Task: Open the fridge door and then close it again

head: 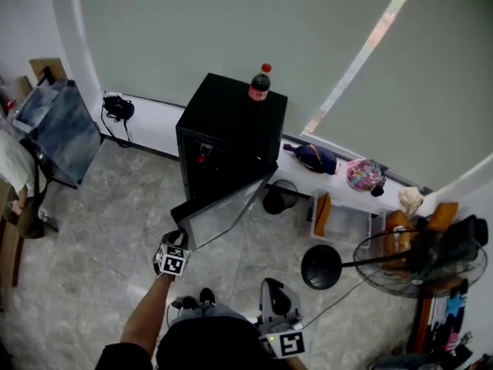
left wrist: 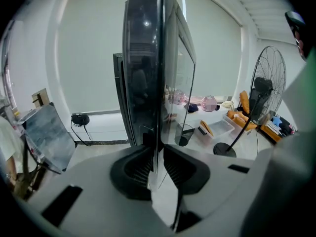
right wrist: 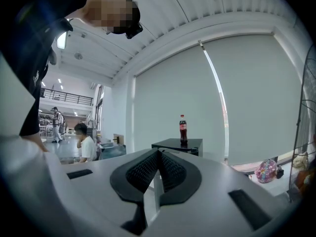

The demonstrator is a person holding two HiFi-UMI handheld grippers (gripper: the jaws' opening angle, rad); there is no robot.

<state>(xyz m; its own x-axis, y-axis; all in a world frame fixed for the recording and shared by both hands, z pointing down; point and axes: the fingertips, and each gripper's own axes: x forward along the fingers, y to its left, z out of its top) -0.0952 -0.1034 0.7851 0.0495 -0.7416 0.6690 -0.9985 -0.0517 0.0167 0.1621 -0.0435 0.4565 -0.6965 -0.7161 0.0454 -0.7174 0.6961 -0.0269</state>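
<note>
Now my left gripper [left wrist: 157,166] pinches the fridge door [head: 227,206] edge between its fingers.
It stands ajar from the black fridge [head: 231,122]; my right gripper [right wrist: 158,168] is empty, fingers together.

No word, brand or number is coming through legibly anywhere; the bottle [head: 259,82] on the fridge [head: 231,122] is wearing a red label [head: 258,93] with print too small to read; the cube [head: 172,259] on the left gripper [left wrist: 157,157] and the cube [head: 283,344] on the right gripper [right wrist: 158,157] are showing only black-and-white square markers.
</note>
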